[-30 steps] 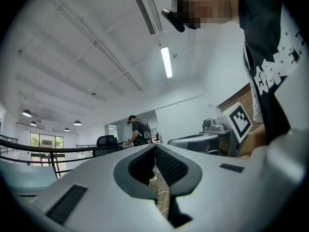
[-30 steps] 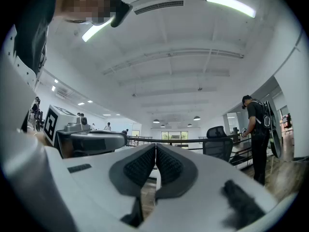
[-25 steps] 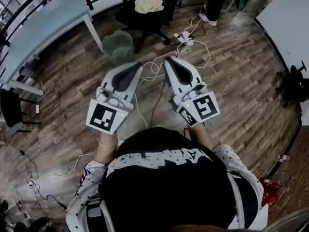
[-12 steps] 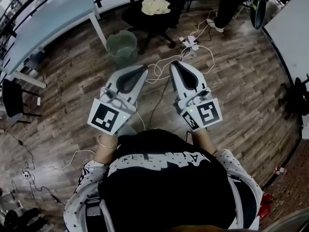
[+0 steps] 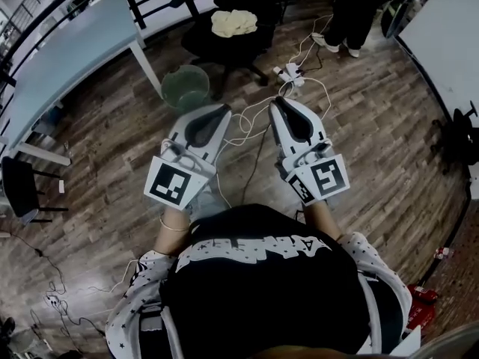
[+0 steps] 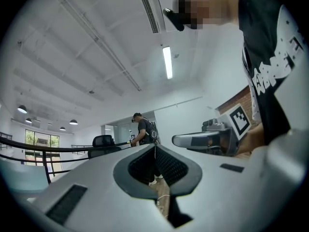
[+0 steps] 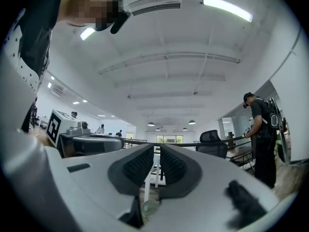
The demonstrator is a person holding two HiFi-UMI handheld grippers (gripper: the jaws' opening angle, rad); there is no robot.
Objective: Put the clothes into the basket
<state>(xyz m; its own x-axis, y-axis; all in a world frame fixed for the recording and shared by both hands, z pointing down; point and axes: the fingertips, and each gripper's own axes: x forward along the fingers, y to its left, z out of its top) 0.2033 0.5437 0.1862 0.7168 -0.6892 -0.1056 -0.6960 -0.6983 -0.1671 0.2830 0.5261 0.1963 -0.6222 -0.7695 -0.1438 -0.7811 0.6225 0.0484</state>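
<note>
A pale yellow garment (image 5: 233, 22) lies bunched on the seat of a black office chair (image 5: 224, 43) at the top of the head view. On the wooden floor in front of the chair stands a round green basket (image 5: 185, 87), with nothing showing inside it. My left gripper (image 5: 224, 111) is held level just this side of the basket, jaws shut and nothing between them (image 6: 155, 147). Beside it, over the white cables, my right gripper (image 5: 279, 103) is shut and empty too (image 7: 157, 147). Neither one touches the garment or the basket.
A light blue table (image 5: 67, 51) runs along the upper left. A white power strip (image 5: 288, 73) with tangled cables lies on the floor ahead of the right gripper. Another person (image 5: 348, 10) stands at the upper right. A white table (image 5: 449, 28) fills the right edge.
Both grippers have moved forward together, closer to the basket and the chair, and the whole view has shifted with them. Their jaws stay shut.
</note>
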